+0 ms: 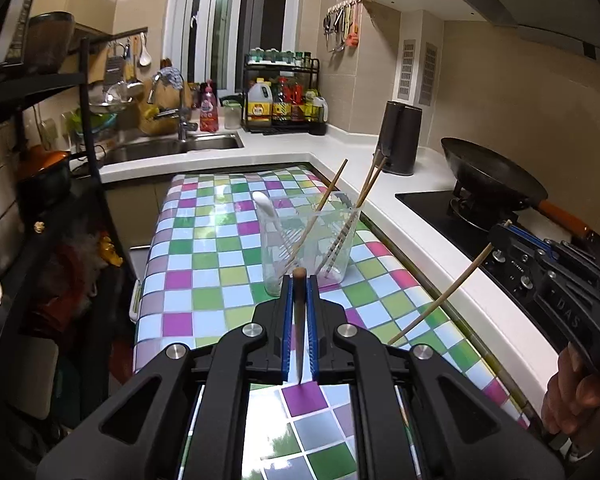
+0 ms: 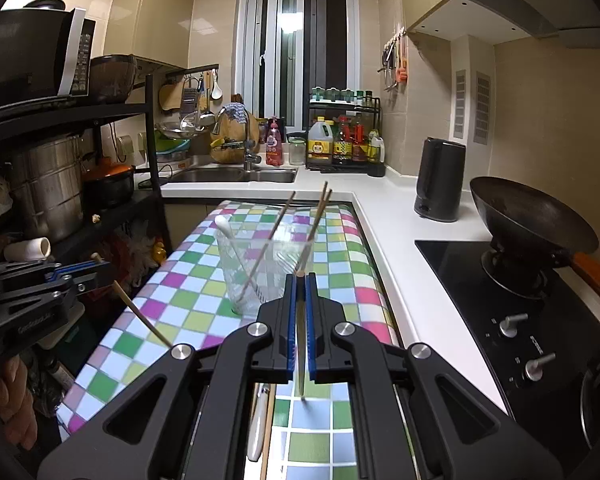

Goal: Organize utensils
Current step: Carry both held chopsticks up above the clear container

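A clear plastic cup (image 1: 314, 246) (image 2: 270, 270) stands on the checkered tabletop (image 1: 204, 264) and holds three chopsticks and a white spoon (image 1: 265, 206). My left gripper (image 1: 299, 280) hovers just short of the cup, shut on a wooden chopstick (image 1: 299, 320) that runs between its blue pads. My right gripper (image 2: 300, 278) is also just before the cup, shut on a thin chopstick (image 2: 301, 344). Each gripper shows in the other's view: the right gripper (image 1: 500, 234) with its chopstick (image 1: 439, 294) slanting down, the left gripper (image 2: 98, 266) with its chopstick (image 2: 142, 314).
A white spoon (image 2: 257, 420) and another chopstick (image 2: 269, 416) lie on the table under my right gripper. To the right run a white counter, a black kettle (image 1: 400, 140), and a wok (image 2: 528, 220) on the stove. A black shelf rack (image 2: 100, 200) stands left; the sink (image 2: 236, 176) is behind.
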Motion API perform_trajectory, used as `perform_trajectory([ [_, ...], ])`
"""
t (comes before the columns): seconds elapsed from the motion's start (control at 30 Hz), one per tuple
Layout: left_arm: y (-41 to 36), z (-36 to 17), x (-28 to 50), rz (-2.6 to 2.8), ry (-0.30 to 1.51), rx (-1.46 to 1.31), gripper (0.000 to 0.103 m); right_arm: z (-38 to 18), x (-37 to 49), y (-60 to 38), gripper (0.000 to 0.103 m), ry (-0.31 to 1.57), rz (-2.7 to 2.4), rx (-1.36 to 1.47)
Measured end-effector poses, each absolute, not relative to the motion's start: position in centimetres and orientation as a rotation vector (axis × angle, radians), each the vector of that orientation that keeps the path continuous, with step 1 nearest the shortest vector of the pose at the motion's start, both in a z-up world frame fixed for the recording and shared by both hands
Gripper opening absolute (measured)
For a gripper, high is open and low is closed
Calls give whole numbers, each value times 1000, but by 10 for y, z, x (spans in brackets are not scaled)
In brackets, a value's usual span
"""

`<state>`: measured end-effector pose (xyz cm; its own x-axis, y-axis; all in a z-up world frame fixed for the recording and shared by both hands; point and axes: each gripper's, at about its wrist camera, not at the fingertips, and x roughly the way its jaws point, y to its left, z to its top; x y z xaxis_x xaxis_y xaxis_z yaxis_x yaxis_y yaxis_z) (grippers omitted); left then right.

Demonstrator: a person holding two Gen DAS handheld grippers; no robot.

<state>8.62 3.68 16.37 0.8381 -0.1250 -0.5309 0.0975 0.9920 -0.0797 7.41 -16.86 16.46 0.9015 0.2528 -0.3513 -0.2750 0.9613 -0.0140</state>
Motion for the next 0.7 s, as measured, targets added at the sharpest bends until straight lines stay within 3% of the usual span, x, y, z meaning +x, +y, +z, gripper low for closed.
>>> perform_trajectory([
  [0.23, 50, 198, 132, -174, 613, -83, 7, 206, 103, -161, 4, 356, 306, -48],
  [0.7, 47, 292, 227, -212, 455, -87, 7, 304, 177, -136, 4, 281, 362, -24],
])
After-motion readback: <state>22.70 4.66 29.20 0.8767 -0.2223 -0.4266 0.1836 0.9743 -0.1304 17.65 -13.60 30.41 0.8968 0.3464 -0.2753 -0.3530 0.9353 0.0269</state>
